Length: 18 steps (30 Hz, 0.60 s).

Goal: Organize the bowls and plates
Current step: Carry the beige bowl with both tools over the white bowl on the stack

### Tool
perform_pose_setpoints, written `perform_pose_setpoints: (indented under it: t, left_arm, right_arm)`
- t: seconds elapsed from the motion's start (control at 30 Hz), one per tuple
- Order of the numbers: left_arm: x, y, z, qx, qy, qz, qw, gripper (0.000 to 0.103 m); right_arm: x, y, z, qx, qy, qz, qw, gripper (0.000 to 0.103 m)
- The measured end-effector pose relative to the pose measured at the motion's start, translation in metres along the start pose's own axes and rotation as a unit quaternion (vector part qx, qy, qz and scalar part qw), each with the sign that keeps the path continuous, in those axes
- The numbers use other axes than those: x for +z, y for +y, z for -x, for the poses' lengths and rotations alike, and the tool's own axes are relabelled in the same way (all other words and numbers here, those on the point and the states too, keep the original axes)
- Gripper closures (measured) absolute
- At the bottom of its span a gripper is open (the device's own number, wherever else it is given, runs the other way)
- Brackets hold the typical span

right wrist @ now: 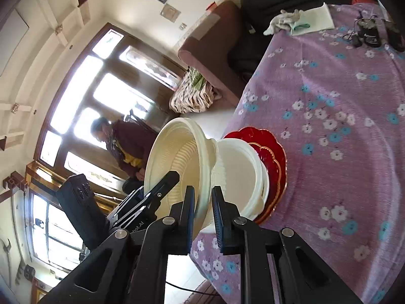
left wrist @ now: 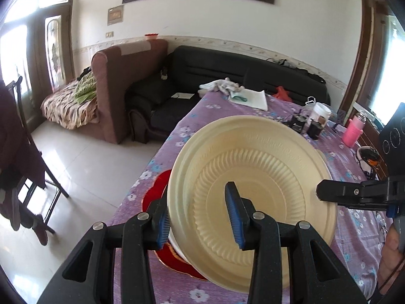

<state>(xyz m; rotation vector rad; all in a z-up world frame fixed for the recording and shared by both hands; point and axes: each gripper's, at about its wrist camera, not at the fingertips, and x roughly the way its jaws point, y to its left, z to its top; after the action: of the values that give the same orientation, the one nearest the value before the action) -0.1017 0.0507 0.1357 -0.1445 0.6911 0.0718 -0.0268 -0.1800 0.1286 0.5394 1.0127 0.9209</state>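
Note:
A cream ribbed bowl [left wrist: 253, 185] is tilted over a white bowl [right wrist: 240, 172] that sits on red scalloped plates [right wrist: 273, 157], also seen in the left wrist view [left wrist: 157, 190]. My left gripper [left wrist: 200, 217] straddles the cream bowl's near rim, one finger inside, one outside; the jaws stand fairly wide apart. My right gripper [right wrist: 203, 217] straddles the same bowl's [right wrist: 182, 157] rim from the other side, pads close to it. The right gripper's finger shows in the left wrist view [left wrist: 329, 192] at the bowl's right rim.
The table carries a purple flowered cloth [left wrist: 354, 228]. At its far end lie papers and a cloth [left wrist: 250, 96], black boxes [left wrist: 298, 124], a white cup [left wrist: 320, 112] and a pink bottle [left wrist: 353, 131]. Sofas [left wrist: 227, 76] stand beyond. A person [right wrist: 121, 147] stands by the windows.

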Motion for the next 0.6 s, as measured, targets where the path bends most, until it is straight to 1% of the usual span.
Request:
perform_pose_setpoints:
  t: [0.27,0.6]
  left_arm:
    - [-0.004,0.019,-0.025,0.002,0.025,0.018,0.9995,0.066]
    - [-0.011,0.024,-0.043,0.0,0.041,0.022,0.9989,0.066]
  right_arm:
    - [0.003,-0.007,-0.033,-0.02,0.025,-0.006,0.999,0.085]
    - [0.005,-0.017,-0.05,-0.039,0.039,-0.01,0.998,0.085]
